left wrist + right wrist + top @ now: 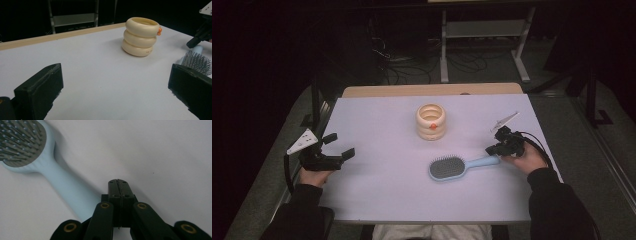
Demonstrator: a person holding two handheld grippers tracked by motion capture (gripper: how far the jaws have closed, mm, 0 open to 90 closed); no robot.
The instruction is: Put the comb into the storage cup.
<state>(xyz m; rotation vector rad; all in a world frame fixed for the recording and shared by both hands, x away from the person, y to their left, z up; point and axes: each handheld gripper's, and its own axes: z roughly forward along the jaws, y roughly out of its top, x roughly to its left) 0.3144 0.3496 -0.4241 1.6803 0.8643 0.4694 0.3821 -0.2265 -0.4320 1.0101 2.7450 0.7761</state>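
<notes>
A light blue hairbrush [457, 167] lies bristles up on the white table [382, 165], its handle pointing right. My right gripper [490, 149] is at the end of that handle. In the right gripper view its jaws [118, 183] are pressed together with nothing between them, and the brush handle [67, 187] runs past them on the left. My left gripper [339, 146] rests at the table's left edge, and in its own view [116, 75] its jaws stand wide apart over bare table. A cream stack of rings [431, 121] with an orange spot stands mid-table, seen beyond the left jaws [141, 37].
A wooden strip [432, 90] borders the table's far edge. Behind it on the dark floor are a metal frame [482, 45] and loose cables. The brush bristles [198, 61] and the other gripper [200, 37] show at the right of the left gripper view.
</notes>
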